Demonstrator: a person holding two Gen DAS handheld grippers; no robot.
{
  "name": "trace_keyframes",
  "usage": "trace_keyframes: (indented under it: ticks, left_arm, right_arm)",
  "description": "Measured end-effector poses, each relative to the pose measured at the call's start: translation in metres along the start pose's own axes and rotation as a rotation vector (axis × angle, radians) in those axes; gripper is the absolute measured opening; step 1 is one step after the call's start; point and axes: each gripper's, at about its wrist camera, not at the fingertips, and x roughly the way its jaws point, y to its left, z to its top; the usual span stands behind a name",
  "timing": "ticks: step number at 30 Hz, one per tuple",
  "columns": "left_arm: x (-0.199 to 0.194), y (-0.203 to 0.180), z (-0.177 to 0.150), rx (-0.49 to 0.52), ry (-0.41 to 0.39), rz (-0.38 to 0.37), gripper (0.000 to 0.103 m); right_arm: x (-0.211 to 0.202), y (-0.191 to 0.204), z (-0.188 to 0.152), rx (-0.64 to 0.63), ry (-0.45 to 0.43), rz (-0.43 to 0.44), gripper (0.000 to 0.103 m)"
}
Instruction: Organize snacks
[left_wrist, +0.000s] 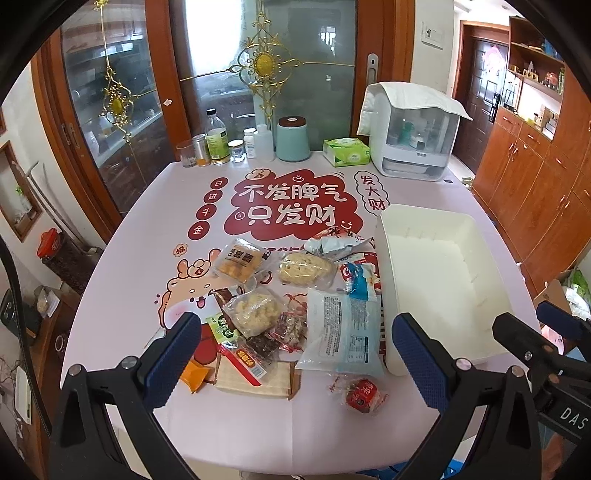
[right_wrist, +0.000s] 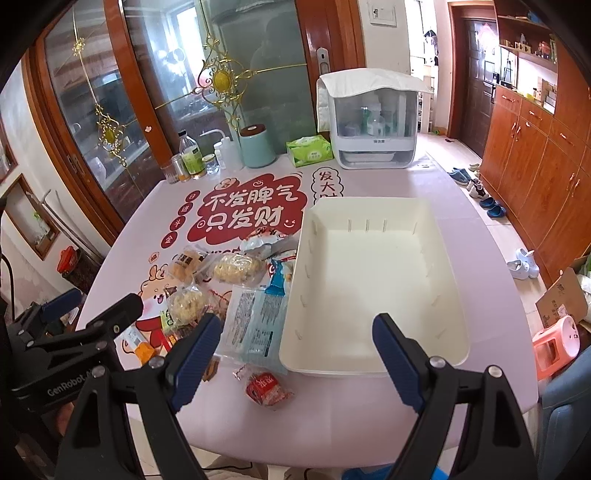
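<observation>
A pile of snack packets lies on the pink table: a pale blue packet (left_wrist: 341, 332) (right_wrist: 255, 325), a yellow pastry pack (left_wrist: 240, 263), a round cake pack (left_wrist: 306, 269), a crumbly snack bag (left_wrist: 255, 312) and a small red packet (left_wrist: 364, 396) (right_wrist: 267, 389) nearest the front. An empty white bin (left_wrist: 439, 273) (right_wrist: 373, 280) stands right of the pile. My left gripper (left_wrist: 295, 350) is open and empty above the pile's front. My right gripper (right_wrist: 295, 354) is open and empty above the bin's near edge.
At the table's back stand bottles and jars (left_wrist: 218, 142), a teal canister (left_wrist: 293, 139), a tissue pack (left_wrist: 346, 151) and a white covered appliance (left_wrist: 413, 140). Wooden cabinets (right_wrist: 535, 177) line the right wall. A pink stool (right_wrist: 557, 347) and a cardboard box stand on the floor at right.
</observation>
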Motion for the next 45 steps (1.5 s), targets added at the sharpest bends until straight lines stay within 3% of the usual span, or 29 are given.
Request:
trace_keyframes:
  ticks: [28,45]
  left_arm:
    - [-0.003,0.003,0.004,0.025,-0.023,0.015,0.103]
    - [0.017,0.035,0.008,0.031,0.037,0.01,0.103]
  right_arm:
    - [0.005,0.001,-0.002,-0.01,0.014,0.006,0.085]
    - [0.027,0.042,0.003,-0.037,0.054,0.035,0.085]
